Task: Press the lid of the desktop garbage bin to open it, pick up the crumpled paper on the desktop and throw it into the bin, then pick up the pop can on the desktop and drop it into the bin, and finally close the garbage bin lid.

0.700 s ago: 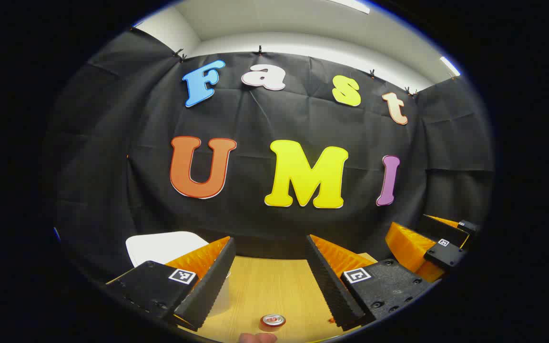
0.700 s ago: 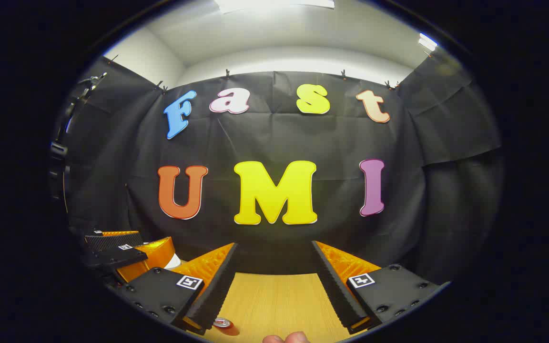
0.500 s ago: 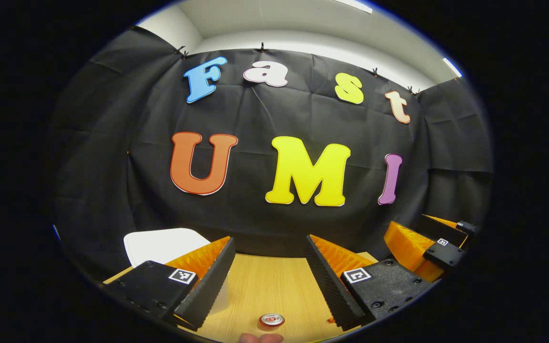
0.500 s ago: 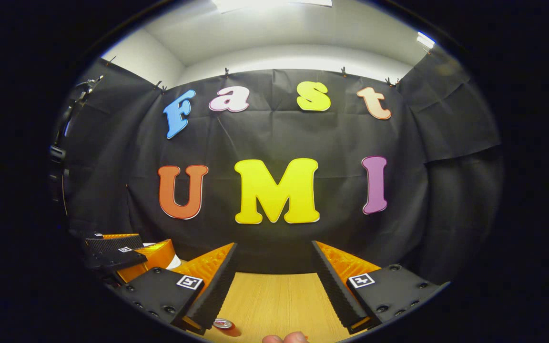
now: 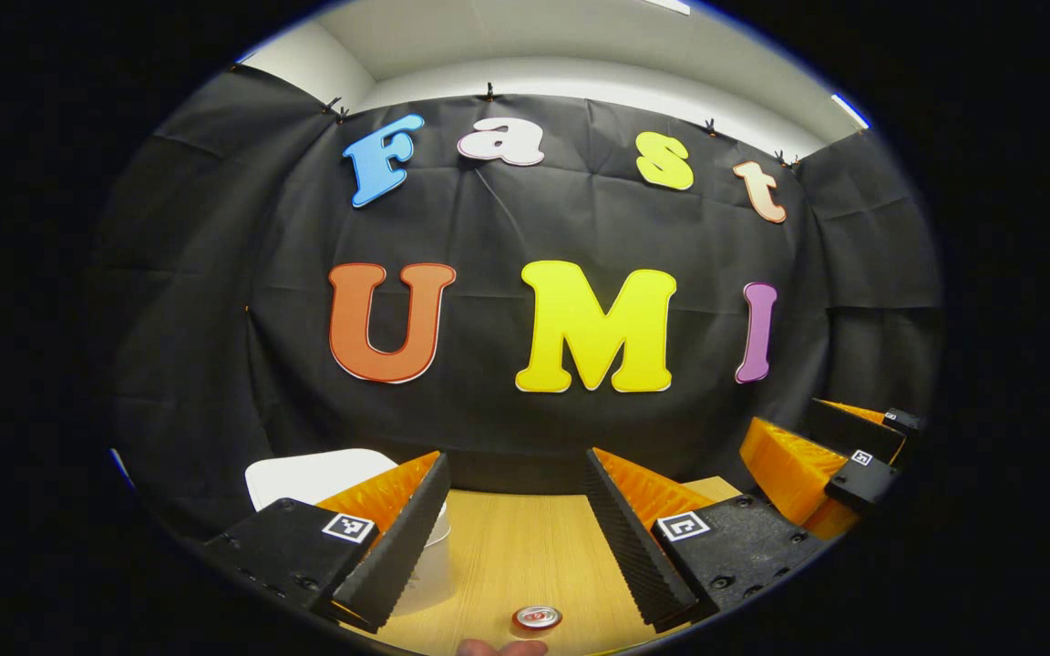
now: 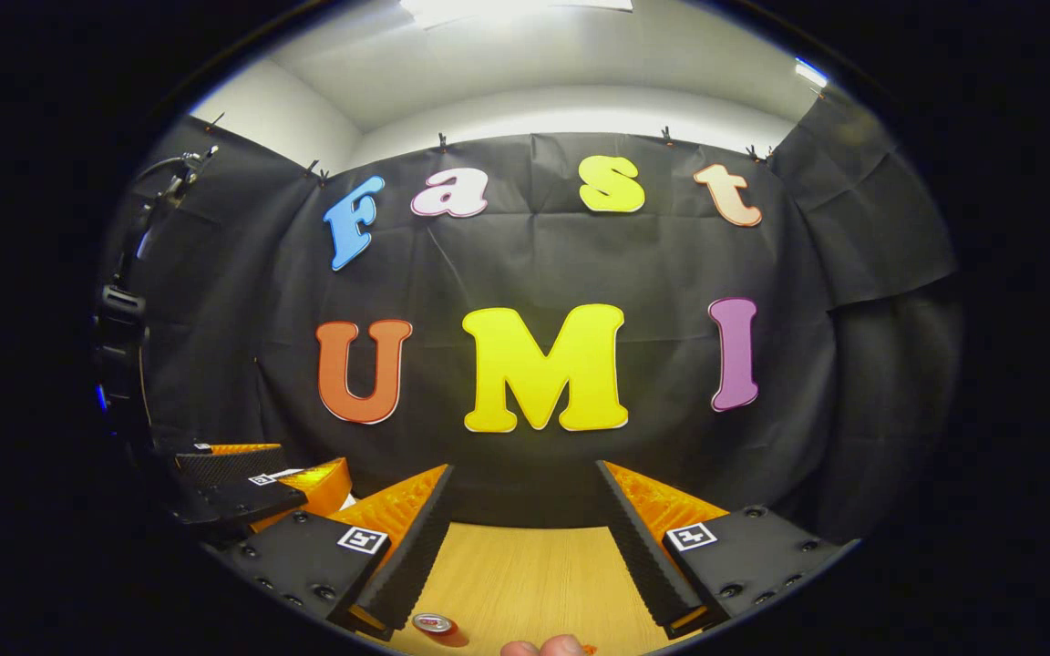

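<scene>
The pop can (image 5: 536, 618) stands upright on the wooden table (image 5: 507, 547), seen from above, close below my left gripper (image 5: 516, 457). That gripper is open and holds nothing. A white garbage bin (image 5: 311, 474) stands to the left, partly hidden behind the left finger. In the right gripper view the can (image 6: 434, 624) sits low beside the left finger of my right gripper (image 6: 523, 468), which is open and holds nothing. Both grippers hover above the table, side by side and pointing at the booth wall.
The other gripper shows at the edge of each view: the right gripper (image 5: 817, 442) at the far right, the left gripper (image 6: 270, 476) at the far left. A person's fingertip (image 6: 543, 647) peeks in at the bottom. The black cloth wall closes the table's far side.
Both views have swung slightly, so the can sits a little more to the right in each. Both grippers stay open.
</scene>
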`<state>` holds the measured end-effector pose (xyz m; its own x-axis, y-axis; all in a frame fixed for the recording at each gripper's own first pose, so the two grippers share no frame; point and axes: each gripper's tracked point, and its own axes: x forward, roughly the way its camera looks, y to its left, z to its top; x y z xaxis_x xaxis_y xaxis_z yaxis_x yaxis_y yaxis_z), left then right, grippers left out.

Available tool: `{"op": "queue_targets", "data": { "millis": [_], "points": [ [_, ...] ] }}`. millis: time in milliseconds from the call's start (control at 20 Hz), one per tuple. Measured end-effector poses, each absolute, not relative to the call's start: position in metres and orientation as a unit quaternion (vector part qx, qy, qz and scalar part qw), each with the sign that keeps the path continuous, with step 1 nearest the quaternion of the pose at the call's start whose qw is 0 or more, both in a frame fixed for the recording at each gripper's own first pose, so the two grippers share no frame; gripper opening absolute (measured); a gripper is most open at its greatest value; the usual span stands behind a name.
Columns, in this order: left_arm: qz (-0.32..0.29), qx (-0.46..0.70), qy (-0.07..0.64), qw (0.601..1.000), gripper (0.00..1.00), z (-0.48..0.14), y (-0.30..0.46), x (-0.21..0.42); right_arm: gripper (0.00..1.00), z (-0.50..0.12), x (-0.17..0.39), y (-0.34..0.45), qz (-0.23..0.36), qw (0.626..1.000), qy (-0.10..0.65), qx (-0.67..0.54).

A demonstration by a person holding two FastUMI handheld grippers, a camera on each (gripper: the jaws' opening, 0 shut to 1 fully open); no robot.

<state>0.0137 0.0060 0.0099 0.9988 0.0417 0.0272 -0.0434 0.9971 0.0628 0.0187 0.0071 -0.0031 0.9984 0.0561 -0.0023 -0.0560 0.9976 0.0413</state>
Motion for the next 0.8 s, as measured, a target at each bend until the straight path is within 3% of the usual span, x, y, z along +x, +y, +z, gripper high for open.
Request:
{"op": "queue_targets", "data": {
  "millis": [300, 350, 400, 800],
  "points": [
    [0.015, 0.057, -0.034, 0.998, 0.96, 0.026, 0.006, 0.021, 0.94, 0.003, 0.029, 0.008, 0.032, 0.999, 0.003, 0.025],
    [0.014, 0.059, -0.039, 0.997, 1.0, 0.03, 0.006, 0.02, 0.94, 0.003, 0.029, 0.009, 0.034, 0.999, 0.002, 0.024],
    [0.012, 0.058, -0.042, 0.997, 0.96, 0.033, 0.004, 0.021, 0.94, 0.002, 0.028, 0.013, 0.041, 0.999, 0.002, 0.023],
    [0.03, 0.061, -0.057, 0.996, 0.96, 0.043, -0.001, 0.018, 0.93, 0.011, 0.028, -0.009, 0.025, 0.999, -0.012, 0.023]
  ]
}}
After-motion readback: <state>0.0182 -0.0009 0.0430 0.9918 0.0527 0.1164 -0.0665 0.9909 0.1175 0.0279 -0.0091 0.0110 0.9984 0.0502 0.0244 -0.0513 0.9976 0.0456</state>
